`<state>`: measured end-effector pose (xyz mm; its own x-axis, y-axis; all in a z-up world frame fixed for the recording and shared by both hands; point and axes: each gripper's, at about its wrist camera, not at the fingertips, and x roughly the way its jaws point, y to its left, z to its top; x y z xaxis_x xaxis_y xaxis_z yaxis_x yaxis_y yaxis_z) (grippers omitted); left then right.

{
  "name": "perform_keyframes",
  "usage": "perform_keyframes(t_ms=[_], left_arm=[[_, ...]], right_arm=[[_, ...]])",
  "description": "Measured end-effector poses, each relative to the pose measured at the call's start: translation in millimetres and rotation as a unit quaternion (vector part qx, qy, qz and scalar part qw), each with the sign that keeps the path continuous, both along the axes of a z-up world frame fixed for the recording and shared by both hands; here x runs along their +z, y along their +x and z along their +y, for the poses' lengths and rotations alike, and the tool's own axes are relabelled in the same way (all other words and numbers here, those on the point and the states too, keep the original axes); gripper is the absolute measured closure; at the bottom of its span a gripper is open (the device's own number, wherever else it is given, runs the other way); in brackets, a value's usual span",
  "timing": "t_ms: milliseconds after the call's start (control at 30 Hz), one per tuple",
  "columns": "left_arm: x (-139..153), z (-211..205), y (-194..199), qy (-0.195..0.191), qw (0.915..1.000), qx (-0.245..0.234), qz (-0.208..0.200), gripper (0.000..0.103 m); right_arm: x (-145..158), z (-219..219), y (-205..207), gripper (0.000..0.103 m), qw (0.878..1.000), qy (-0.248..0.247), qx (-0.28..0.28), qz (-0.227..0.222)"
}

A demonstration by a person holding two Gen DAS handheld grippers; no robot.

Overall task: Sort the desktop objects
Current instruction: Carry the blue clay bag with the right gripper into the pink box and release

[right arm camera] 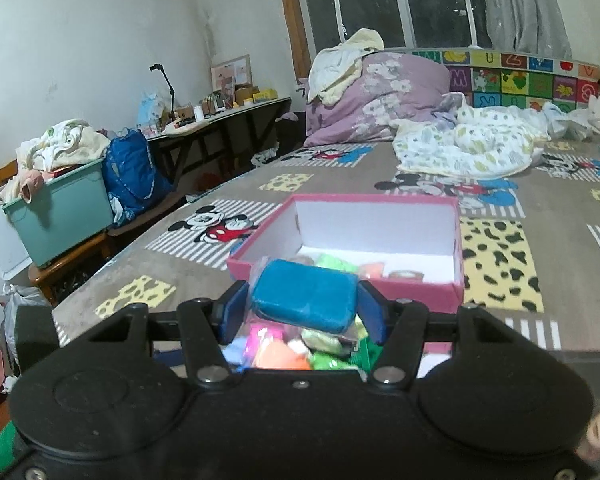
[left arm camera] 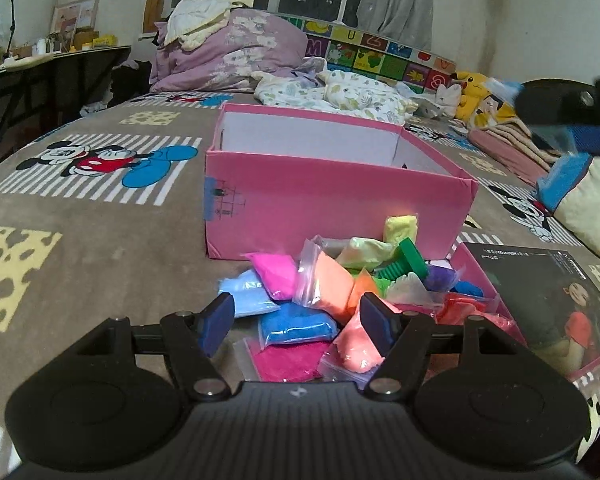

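Teal clay packet (right arm camera: 305,300), long axis crosswise, clamped in my R gripper (right arm camera: 304,312); L gripper (left arm camera: 296,326) jaws wide, empty; box (right arm camera: 340,276) label illegible.

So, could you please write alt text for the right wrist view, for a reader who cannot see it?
The right gripper holds a blue clay packet between its pads, above a pile of colourful packets. Beyond it, an open pink box with a few packets inside sits on a cartoon-print bedsheet.

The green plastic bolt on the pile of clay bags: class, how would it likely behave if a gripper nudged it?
The green plastic bolt looks rigid, so it should not squash. Its round shaft may let it roll. It lies tilted on soft clay bags, so it probably slides off easily.
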<state>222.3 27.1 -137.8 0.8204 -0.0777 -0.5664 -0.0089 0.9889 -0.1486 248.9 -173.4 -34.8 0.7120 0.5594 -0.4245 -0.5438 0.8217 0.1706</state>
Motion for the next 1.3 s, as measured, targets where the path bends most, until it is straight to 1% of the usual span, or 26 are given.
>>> perform_keyframes(t_ms=[267,633,833,1033,1167,1300], left_arm=[[-1.6,7.4,3.9,-0.013,0.9999,0.002,0.001,0.035],[-5.2,9.8,8.4,-0.019,0.9998,-0.001,0.008,0.035],[-6.9,11.8,10.4,-0.026,0.9996,-0.002,0.012,0.035],[-8.9,16.0,12.9,-0.036,0.9993,0.000,0.015,0.035],[-11.5,19.3,16.3,-0.041,0.9990,0.003,0.019,0.035],[-13.1,23.8,17.6,-0.054,0.9982,0.005,0.023,0.035]], right_arm=[[4.5,16.5,24.2,0.044,1.000,-0.010,0.004,-0.005],[-1.6,24.1,72.6,0.044,1.000,-0.013,-0.007,0.023],[-6.9,34.1,100.8,0.044,0.999,-0.038,-0.011,0.032],[-18.7,45.8,130.0,0.044,0.996,-0.071,-0.013,0.045],[-27.4,47.4,151.3,0.044,0.995,-0.077,-0.022,0.062],[-35.8,52.1,170.8,0.044,0.992,-0.093,-0.027,0.078]])
